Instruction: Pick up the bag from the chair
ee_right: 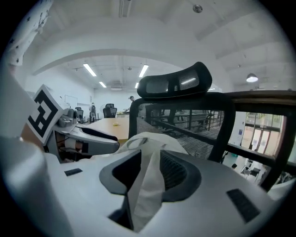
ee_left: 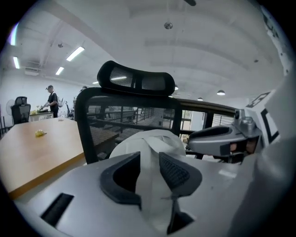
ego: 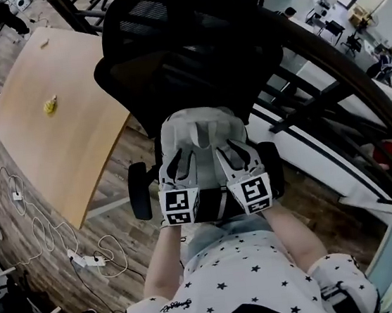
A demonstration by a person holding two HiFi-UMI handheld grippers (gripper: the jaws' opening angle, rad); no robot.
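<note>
A white fabric bag [ego: 199, 127] rests on the seat of a black mesh office chair [ego: 189, 40]. Both grippers sit side by side over its near edge. In the left gripper view a strip of the bag [ee_left: 148, 143] runs between the parted jaws of my left gripper [ee_left: 149, 173] [ego: 185, 162], in front of the chair back [ee_left: 129, 115]. In the right gripper view a slack fold of the bag [ee_right: 148, 141] hangs between the jaws of my right gripper [ee_right: 149, 173] [ego: 233, 155], with a gap beside it. Neither pair of pads presses on the cloth.
A long wooden table [ego: 58, 133] with a small yellow object [ego: 50, 105] stands left of the chair. Cables and a power strip [ego: 88, 260] lie on the wooden floor. A black curved railing [ego: 330, 93] runs along the right. A person [ee_left: 52, 101] stands far off.
</note>
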